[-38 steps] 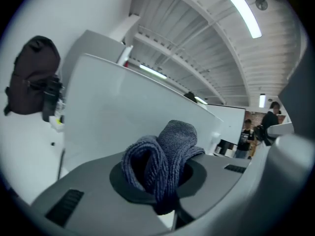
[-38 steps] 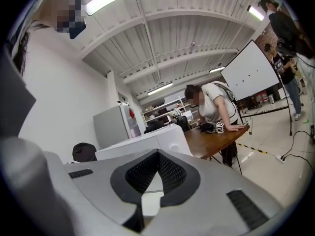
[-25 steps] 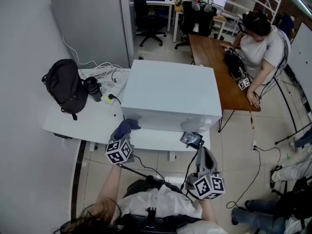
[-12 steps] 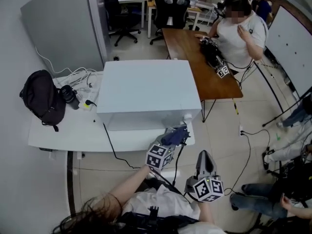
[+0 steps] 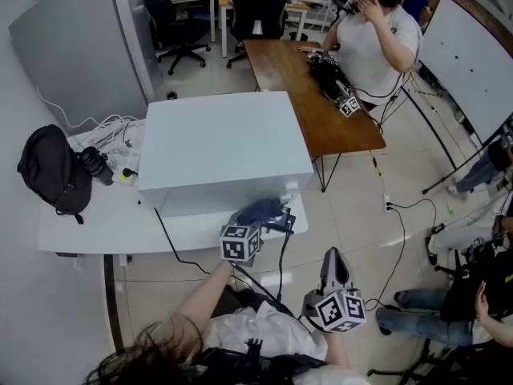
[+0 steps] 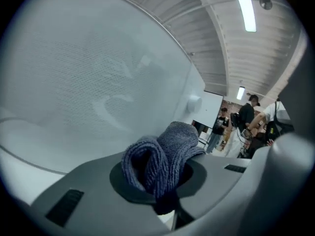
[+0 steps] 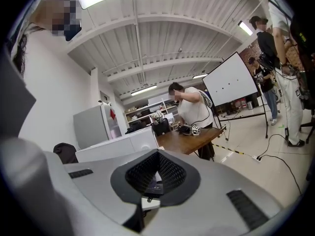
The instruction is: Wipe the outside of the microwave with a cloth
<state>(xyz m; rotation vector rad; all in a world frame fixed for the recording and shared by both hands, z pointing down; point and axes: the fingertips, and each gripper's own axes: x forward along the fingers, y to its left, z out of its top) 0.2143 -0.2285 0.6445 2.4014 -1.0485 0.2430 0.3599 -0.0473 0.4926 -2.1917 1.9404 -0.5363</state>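
The microwave (image 5: 220, 147) is a white box on a white table (image 5: 88, 223). My left gripper (image 5: 256, 219) is shut on a dark blue cloth (image 5: 258, 211), held against the microwave's front face near its right end. In the left gripper view the folded cloth (image 6: 160, 159) bulges out between the jaws of the left gripper (image 6: 160, 181), and the pale microwave face (image 6: 88, 82) fills the view just behind it. My right gripper (image 5: 333, 259) hangs low to the right, away from the microwave, shut with nothing in it. From the right gripper (image 7: 155, 181) the microwave (image 7: 123, 144) shows further off.
A black bag (image 5: 50, 171) and a tangle of white cables (image 5: 120, 135) lie at the table's left end. A black cable (image 5: 172, 243) hangs over the front edge. A wooden table (image 5: 300, 79) with a seated person (image 5: 373, 38) stands behind right, beside a whiteboard (image 5: 465, 62).
The left gripper has carried the cloth along the microwave's front from its left end to near its right end. The right gripper stays low at the right.
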